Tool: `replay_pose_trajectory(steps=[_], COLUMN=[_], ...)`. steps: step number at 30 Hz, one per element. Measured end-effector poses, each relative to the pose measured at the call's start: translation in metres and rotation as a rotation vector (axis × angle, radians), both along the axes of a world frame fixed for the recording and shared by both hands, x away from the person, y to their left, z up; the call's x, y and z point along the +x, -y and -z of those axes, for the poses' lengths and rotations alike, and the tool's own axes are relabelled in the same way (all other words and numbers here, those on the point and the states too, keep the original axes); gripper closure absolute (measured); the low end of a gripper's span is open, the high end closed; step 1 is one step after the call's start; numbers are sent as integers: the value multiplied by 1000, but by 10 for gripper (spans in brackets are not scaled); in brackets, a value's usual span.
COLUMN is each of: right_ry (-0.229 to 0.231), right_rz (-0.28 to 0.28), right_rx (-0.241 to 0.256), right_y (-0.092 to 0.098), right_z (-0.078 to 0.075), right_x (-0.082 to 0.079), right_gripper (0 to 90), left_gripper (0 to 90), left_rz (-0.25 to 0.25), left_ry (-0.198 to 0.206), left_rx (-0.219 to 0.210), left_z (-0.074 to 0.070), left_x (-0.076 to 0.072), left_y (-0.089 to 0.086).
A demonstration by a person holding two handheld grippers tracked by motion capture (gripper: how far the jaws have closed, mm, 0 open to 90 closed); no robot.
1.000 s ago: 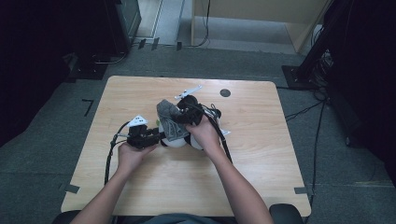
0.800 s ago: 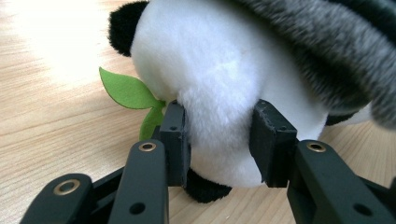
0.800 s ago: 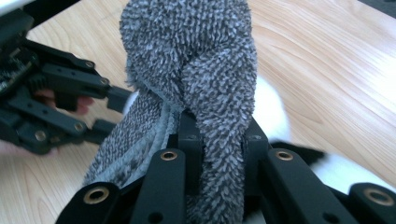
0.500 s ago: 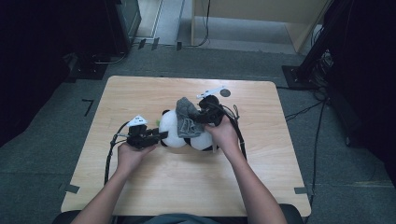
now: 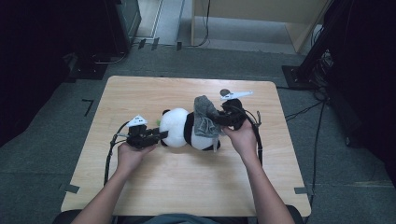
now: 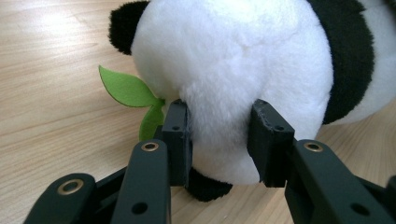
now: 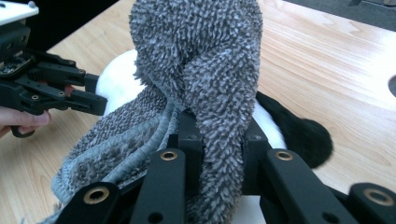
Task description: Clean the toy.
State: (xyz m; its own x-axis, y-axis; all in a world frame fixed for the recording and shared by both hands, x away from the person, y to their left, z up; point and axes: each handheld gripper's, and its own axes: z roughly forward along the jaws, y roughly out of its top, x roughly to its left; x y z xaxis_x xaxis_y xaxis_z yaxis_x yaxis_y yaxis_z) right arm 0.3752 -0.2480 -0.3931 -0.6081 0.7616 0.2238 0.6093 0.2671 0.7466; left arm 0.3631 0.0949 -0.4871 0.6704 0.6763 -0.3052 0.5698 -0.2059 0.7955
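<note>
A black-and-white panda plush [image 5: 180,128] lies on its side in the middle of the wooden table [image 5: 187,186]. My left gripper [image 5: 161,136] is shut on the white fur of its head [image 6: 219,144], beside a green felt leaf [image 6: 126,90]. A grey terry cloth [image 5: 204,119] drapes over the panda's body, bunched and lifted at the top. My right gripper [image 5: 217,122] is shut on a fold of that cloth [image 7: 219,149]. In the right gripper view the left gripper [image 7: 99,93] reaches in from the left against the white plush [image 7: 119,74].
A small dark round hole [image 5: 224,92] sits in the tabletop just behind the right gripper. Cables trail from both grippers across the table. Dark equipment and stands [image 5: 322,51] surround the table on the grey floor.
My right gripper has pulled the grey cloth to the right along the panda, baring its white head. The left gripper has stayed in place, clamped on the head.
</note>
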Motion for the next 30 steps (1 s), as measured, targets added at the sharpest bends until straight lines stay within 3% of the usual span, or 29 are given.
replay_pose_trajectory(steps=[4,8,13,20,24,27,30], right_ry=[2,7,-17,-22,-60,-84,-101], right_rz=[41,87,128,163,181,180,175], right_rx=[9,-16,15,39,33,68,69], right_y=[14,27,41,44,45,47,45], right_z=[4,8,25,40,51,59,66], right_x=[-3,-7,-10,-8,-6,-5,-2], right_gripper=[767,768,772,775,776,777,780], left_gripper=[636,637,638,638,637,637,638], left_rz=[2,7,12,15,15,14,12], left_ry=[-5,-17,-25,-42,-47,-49,-50], left_rx=[-1,-5,-14,-30,-32,-29,-28], left_z=[-1,-1,-1,-1,0,0,0], left_x=[1,3,5,8,9,9,9], left_y=[0,0,0,-1,-1,-1,-1])
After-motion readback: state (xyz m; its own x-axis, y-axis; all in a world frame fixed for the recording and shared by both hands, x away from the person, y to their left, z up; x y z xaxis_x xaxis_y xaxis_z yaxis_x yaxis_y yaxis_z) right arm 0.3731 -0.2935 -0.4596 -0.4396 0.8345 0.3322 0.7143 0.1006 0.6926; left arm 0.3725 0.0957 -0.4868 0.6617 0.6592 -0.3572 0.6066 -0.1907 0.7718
